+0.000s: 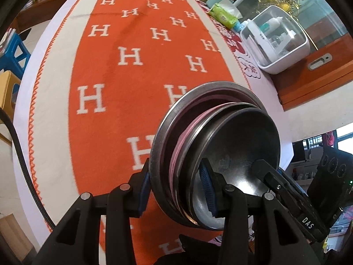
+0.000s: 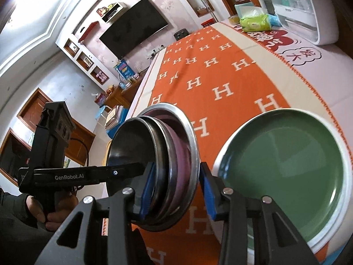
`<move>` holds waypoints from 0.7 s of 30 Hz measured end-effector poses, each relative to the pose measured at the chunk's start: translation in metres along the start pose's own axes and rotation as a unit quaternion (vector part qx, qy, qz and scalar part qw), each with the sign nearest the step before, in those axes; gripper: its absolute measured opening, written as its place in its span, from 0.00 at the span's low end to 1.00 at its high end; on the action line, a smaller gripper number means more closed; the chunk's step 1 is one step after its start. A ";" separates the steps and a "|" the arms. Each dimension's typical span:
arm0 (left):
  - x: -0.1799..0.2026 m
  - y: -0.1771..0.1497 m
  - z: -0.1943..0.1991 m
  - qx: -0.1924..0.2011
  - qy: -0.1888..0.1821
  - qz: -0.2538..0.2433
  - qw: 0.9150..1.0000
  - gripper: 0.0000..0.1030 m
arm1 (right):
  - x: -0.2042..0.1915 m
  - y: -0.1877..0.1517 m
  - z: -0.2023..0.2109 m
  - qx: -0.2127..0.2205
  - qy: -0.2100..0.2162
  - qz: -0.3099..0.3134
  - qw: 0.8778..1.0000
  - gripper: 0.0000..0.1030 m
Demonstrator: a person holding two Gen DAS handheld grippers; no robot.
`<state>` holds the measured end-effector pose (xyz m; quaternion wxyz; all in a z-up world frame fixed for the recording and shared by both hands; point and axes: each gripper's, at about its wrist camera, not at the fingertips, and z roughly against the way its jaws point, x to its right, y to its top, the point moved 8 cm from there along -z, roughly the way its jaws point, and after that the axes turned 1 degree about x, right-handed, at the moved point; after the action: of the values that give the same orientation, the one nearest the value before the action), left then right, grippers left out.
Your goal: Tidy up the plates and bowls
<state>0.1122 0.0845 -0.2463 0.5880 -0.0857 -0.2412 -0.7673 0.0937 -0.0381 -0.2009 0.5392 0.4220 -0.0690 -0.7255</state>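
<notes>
So both tongs are clamped on the same nested stack of round steel plates with a pink plate sandwiched in it [image 1: 198, 145]: my left tongs [image 1: 176, 194] pinch the rims at one edge and my right tongs [image 2: 174, 190] pinch the opposite edge, with the stack tipped on edge above the orange H-patterned cloth on the table [image 1: 123, 70]. I reckon it's stiff but slick, the metal rims could slide past each other, so gripping across all rims feels right. The round green plate with a white rim [image 2: 284, 172] lies flat on the table just beside it.
</notes>
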 end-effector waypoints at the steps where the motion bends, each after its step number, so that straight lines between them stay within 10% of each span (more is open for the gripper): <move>1: 0.004 0.002 0.000 0.002 -0.003 -0.002 1.000 0.38 | 0.003 0.002 0.002 0.001 -0.002 -0.001 1.000 0.38; 21: 0.104 0.009 -0.048 -0.016 -0.017 -0.022 0.999 0.38 | 0.090 0.028 0.049 -0.009 -0.029 -0.019 0.999 0.37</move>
<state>0.0970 -0.0292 -0.2421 0.5655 -0.1031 -0.2407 -0.7821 0.0743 -0.1423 -0.2025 0.5267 0.3971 -0.0706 -0.7482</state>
